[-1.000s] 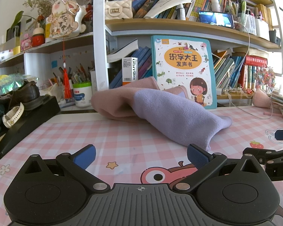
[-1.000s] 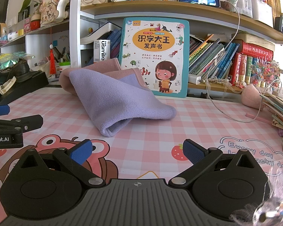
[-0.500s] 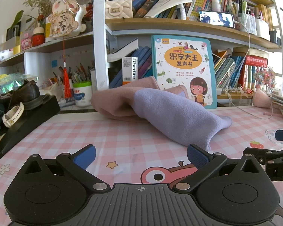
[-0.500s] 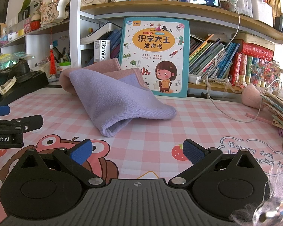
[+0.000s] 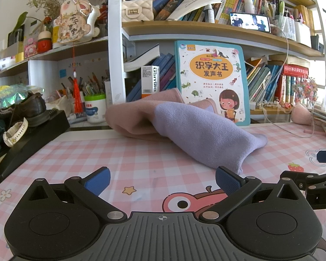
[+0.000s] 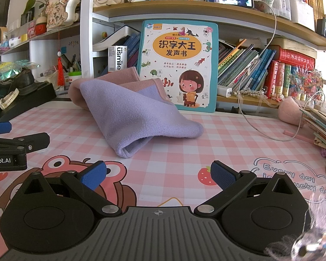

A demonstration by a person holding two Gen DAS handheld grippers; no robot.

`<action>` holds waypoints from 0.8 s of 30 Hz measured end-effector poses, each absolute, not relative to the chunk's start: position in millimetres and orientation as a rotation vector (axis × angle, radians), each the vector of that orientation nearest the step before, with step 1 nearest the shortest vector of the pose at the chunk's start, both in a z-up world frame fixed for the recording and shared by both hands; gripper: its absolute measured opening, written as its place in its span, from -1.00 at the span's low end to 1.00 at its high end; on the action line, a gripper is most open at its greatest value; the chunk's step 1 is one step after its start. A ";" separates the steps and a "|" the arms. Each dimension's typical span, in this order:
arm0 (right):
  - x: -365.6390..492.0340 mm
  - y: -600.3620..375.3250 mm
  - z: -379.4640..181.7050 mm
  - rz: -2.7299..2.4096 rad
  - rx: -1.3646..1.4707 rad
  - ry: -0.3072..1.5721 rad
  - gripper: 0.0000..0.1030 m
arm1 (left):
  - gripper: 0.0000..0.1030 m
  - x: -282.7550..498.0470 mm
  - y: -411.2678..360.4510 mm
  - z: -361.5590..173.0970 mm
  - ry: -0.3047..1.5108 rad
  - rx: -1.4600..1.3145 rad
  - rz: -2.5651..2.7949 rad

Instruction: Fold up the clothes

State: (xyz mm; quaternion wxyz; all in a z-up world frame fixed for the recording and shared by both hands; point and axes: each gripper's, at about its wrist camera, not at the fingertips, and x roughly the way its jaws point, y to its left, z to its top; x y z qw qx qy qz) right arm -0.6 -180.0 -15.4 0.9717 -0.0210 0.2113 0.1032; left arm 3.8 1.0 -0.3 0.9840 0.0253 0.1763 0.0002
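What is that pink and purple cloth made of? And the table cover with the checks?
The cloth looks like soft knitted fabric: matte, fuzzy, slumped in folds. The table cover seems to be smooth printed plastic or vinyl, lying flat with a faint sheen; the exact material is unclear.

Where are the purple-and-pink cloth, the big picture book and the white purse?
cloth [image 6: 128, 113], right wrist view, purple face.
book [image 6: 178, 65], right wrist view, front cover.
purse [image 5: 137, 10], left wrist view, quilted front.

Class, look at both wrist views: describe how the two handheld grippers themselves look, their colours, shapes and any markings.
The left gripper and right gripper match: matte black bodies with ribbed grey centres, two round black discs, silver pivot screws and angled black linkages ending in blue textured pads. White lettering "Robot.AI" marks the left gripper's side. No cables or sleeves show.
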 end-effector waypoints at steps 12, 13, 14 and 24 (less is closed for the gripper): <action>-0.7 -180.1 -15.6 0.209 -0.042 0.426 1.00 | 1.00 3.2 3.1 -0.4 0.355 0.046 0.005; -0.8 -180.1 -15.6 0.209 -0.041 0.425 1.00 | 1.00 3.1 3.2 -0.4 0.355 0.046 0.005; -0.9 -180.1 -15.6 0.208 -0.041 0.425 1.00 | 1.00 3.0 3.3 -0.5 0.354 0.046 0.005; -1.2 -180.7 -15.5 0.209 -0.032 0.425 1.00 | 1.00 4.0 3.5 -0.2 0.357 0.043 0.001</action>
